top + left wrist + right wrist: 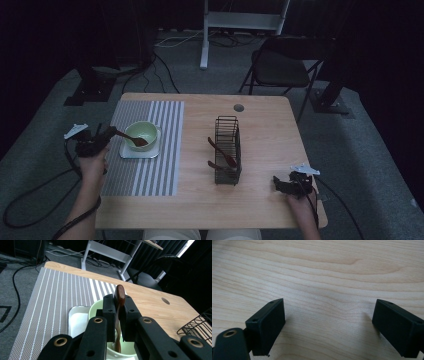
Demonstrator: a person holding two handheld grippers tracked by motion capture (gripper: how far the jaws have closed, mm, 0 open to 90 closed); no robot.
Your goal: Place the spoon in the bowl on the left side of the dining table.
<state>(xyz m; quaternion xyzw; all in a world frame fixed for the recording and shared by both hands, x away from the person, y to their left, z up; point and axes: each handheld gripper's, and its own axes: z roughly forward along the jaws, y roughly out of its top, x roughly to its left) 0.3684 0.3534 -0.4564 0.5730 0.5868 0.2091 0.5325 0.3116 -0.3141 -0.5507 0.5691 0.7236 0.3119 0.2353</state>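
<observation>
My left gripper is shut on the handle of a brown wooden spoon. The spoon's bowl end reaches down into a pale green bowl, which stands on a white square plate on a grey striped placemat. My right gripper rests near the table's front right corner, jaws wide open over bare wood, nothing between them.
A black wire rack stands mid-table with two more brown utensils in it. A cable hole lies near the far edge. A folding chair and desk legs stand beyond the table.
</observation>
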